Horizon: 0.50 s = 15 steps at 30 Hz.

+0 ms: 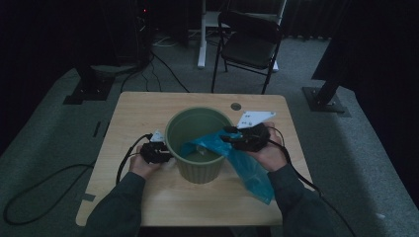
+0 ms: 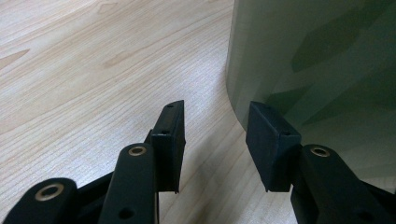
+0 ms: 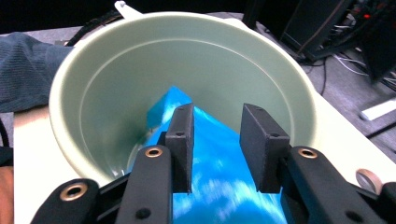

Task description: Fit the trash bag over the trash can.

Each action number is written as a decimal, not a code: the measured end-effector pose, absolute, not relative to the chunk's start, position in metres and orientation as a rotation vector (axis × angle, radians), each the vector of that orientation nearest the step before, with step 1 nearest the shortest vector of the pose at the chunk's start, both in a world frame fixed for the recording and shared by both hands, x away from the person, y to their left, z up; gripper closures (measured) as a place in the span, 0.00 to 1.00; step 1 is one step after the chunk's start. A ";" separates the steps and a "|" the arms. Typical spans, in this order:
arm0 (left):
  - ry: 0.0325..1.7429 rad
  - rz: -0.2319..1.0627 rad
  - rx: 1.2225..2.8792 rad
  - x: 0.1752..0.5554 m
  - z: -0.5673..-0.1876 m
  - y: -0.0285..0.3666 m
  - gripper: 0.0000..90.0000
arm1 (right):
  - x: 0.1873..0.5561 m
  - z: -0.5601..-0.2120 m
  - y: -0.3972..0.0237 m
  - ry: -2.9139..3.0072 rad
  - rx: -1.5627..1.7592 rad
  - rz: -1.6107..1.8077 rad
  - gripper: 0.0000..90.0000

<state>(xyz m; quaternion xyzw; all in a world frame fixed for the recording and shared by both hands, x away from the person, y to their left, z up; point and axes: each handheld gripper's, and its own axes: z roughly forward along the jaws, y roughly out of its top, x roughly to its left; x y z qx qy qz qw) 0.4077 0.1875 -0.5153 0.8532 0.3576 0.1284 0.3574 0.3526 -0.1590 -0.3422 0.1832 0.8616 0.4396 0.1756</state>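
A pale green ribbed bin (image 1: 197, 171) stands upright in the middle of the wooden table (image 1: 141, 111). A blue plastic bag (image 1: 253, 174) hangs over its right rim, part inside the bin and part on the table. My left gripper (image 1: 166, 157) is low at the bin's left side and open. In the left gripper view its jaws (image 2: 215, 109) stand apart just above the table, the right pad (image 2: 268, 140) close to the bin's wall (image 2: 317, 56). My right gripper (image 1: 226, 134) hovers over the right rim, open. The bag (image 3: 224, 196) lies below its jaws (image 3: 217, 112), reaching into the bin (image 3: 187, 60).
A black folding chair (image 1: 249, 42) stands beyond the table's far edge, with cables (image 1: 163, 69) on the carpet. The table has a cable hole (image 1: 235, 106) at the back right. Both forearms in dark sleeves (image 1: 118, 202) rest near the front edge.
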 end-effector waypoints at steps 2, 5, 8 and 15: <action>0.923 0.331 2.201 0.408 -0.515 0.188 0.64 | 0.349 -0.343 -0.167 2.429 0.534 1.238 0.72; 0.924 0.332 2.201 0.408 -0.515 0.187 0.64 | 0.345 -0.345 -0.176 2.421 0.551 1.226 0.72; 0.924 0.333 2.203 0.408 -0.515 0.187 0.64 | 0.339 -0.350 -0.191 2.409 0.591 1.217 0.70; 0.926 0.331 2.200 0.408 -0.515 0.187 0.64 | 0.329 -0.365 -0.216 2.408 0.645 1.200 0.61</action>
